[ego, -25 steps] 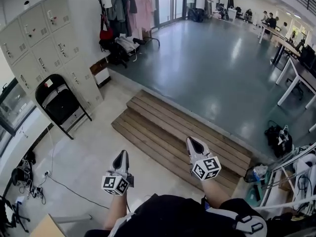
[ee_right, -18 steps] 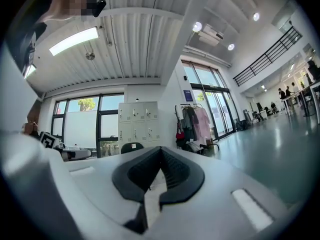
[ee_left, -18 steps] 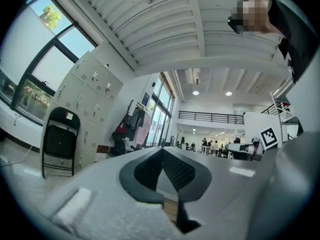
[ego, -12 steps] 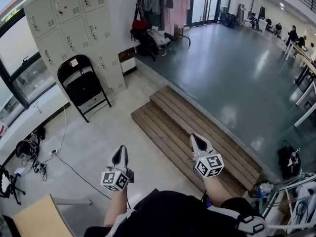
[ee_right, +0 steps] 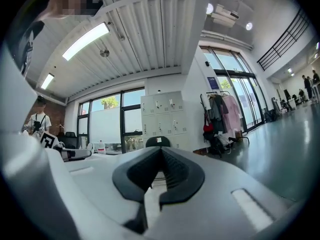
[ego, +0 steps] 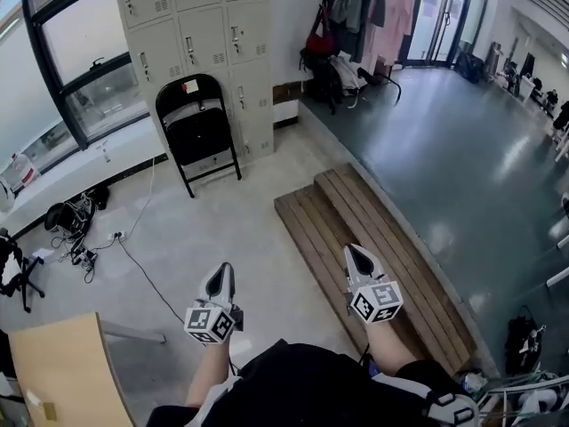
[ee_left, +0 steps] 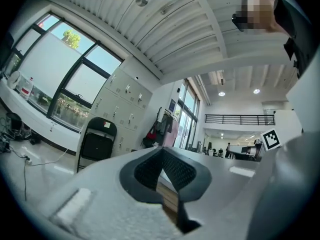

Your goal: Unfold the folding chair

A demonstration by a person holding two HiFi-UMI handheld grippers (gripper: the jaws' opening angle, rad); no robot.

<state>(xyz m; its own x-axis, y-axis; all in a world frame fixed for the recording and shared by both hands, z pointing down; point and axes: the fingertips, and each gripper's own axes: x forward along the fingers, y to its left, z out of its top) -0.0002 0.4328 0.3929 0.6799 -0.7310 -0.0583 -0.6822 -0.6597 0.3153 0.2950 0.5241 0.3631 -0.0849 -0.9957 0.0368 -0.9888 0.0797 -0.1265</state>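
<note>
A black folding chair (ego: 199, 132) leans folded against the beige lockers (ego: 200, 34) at the far side of the room; it also shows in the left gripper view (ee_left: 97, 143), and only its top edge (ee_right: 158, 141) peeks over the jaws in the right gripper view. My left gripper (ego: 220, 279) and right gripper (ego: 357, 258) are held level in front of me, far short of the chair. Both are shut with nothing between the jaws.
Wooden steps (ego: 373, 256) run down to a lower grey floor (ego: 462, 158) on the right. A clothes rack (ego: 356, 7) stands right of the lockers. Cables (ego: 133, 256) and bags (ego: 67, 216) lie by the window at left. A wooden tabletop (ego: 62, 372) is at lower left.
The view has swung left: the chair and lockers moved from the far left towards the upper middle of the head view. Both grippers stayed shut in front of me.
</note>
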